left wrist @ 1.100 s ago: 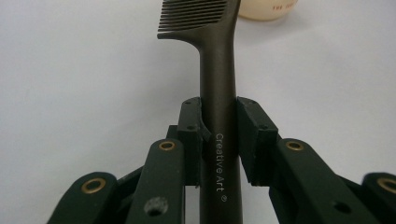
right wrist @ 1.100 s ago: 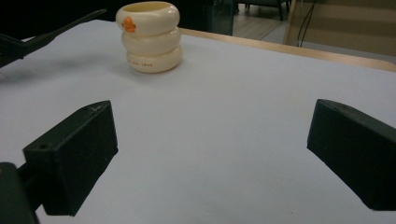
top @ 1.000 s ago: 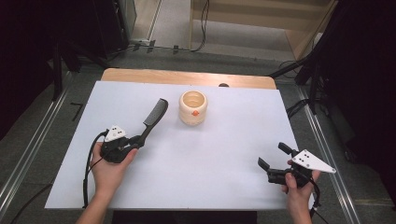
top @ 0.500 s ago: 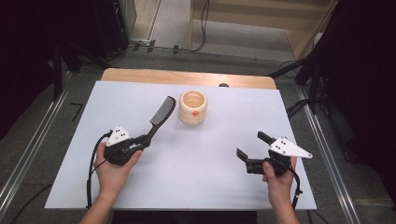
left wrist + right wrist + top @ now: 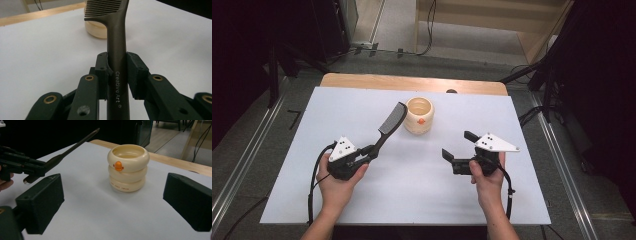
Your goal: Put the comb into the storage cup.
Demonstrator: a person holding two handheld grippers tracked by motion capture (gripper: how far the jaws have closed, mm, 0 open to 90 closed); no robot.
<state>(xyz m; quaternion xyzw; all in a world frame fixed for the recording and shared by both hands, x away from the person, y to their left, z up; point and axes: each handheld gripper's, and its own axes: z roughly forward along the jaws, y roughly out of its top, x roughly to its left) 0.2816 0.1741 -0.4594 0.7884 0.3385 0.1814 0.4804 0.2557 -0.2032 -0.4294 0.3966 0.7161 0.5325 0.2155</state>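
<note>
The left tongs [image 5: 371,151] were clamped on the handle of a dark comb [image 5: 391,123], and the left gripper view made that plain: both pads pressed the handle from either side, just above its printed lettering, with the toothed head [image 5: 106,10] pointing away toward the cup. In the high view the comb ran up and to the right from the left hand [image 5: 337,180], its head ending just beside the cream cup [image 5: 419,115], close to the rim but, as far as could be told, not yet over the mouth or inside it. The cup, a stack of three rounded rings with a small orange mark [image 5: 118,166] on the front, stood upright near the far middle of the white surface [image 5: 312,200], and its inside looked empty. The right tongs [image 5: 461,146] stood wide open with nothing between them, held in the right hand [image 5: 486,175] well right of the cup; in the right gripper view the cup sat squarely between the two black pads but some way off. So the pick-up looked done and the comb was up in the grip; what seemed left was bringing the comb to the cup, likely dropping it in, with the open right tongs perhaps lining up to steady that cup.
</note>
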